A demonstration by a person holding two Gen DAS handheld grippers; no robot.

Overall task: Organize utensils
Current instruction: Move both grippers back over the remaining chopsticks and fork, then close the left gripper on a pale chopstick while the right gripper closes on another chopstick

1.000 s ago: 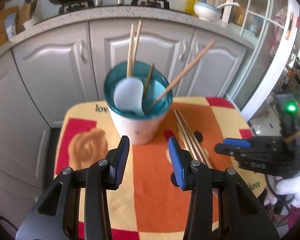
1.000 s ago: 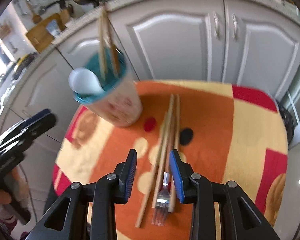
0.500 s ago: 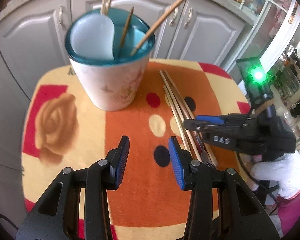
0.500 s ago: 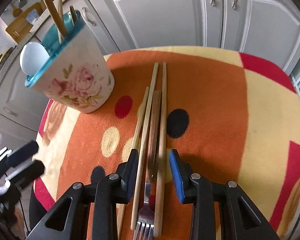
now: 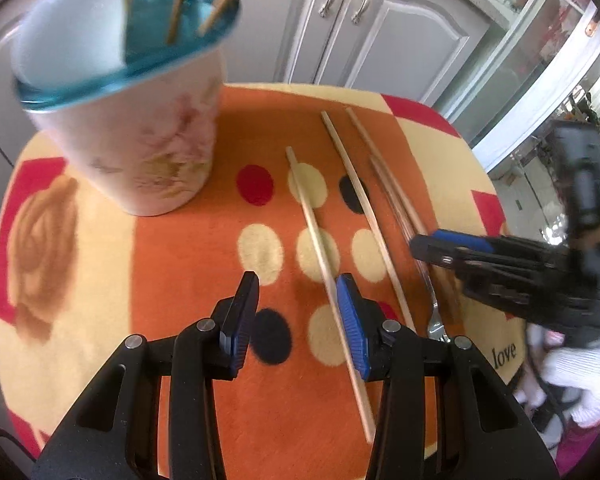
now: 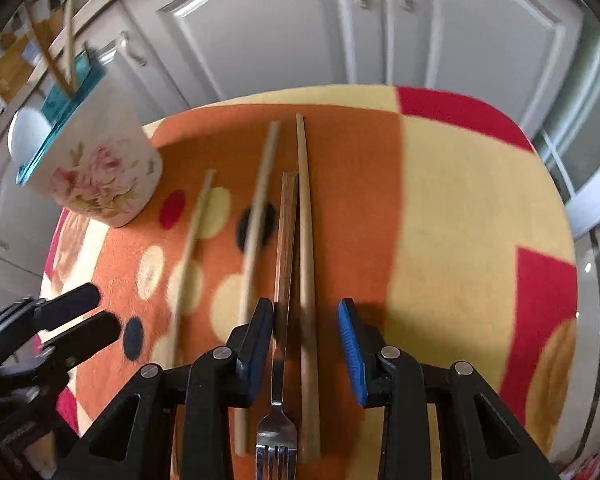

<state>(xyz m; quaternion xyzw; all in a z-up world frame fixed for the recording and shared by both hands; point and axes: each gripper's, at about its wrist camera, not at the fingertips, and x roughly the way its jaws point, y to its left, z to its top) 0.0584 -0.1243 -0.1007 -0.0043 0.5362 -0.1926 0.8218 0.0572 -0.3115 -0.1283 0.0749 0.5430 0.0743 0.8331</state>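
Note:
A floral cup with a teal rim point(image 5: 140, 128) stands at the far left of the patterned mat and holds a white spoon point(image 5: 68, 40) and a few chopsticks. It also shows in the right wrist view point(image 6: 96, 176). Three loose chopsticks and a wood-handled fork point(image 6: 282, 280) lie on the mat. My left gripper point(image 5: 298, 308) is open, low over the mat, its right finger beside a pale chopstick point(image 5: 320, 240). My right gripper point(image 6: 306, 332) is open, with the fork and one chopstick point(image 6: 306, 240) between its fingers.
The mat point(image 6: 460, 220) covers a small round table in front of grey cabinet doors point(image 6: 380, 32). My right gripper point(image 5: 500, 264) shows at the right in the left wrist view. My left gripper point(image 6: 52, 328) shows at the lower left in the right wrist view.
Both grippers have come down closer to the mat. The right gripper now straddles the fork and one chopstick. Two chopsticks have spread apart to the left.

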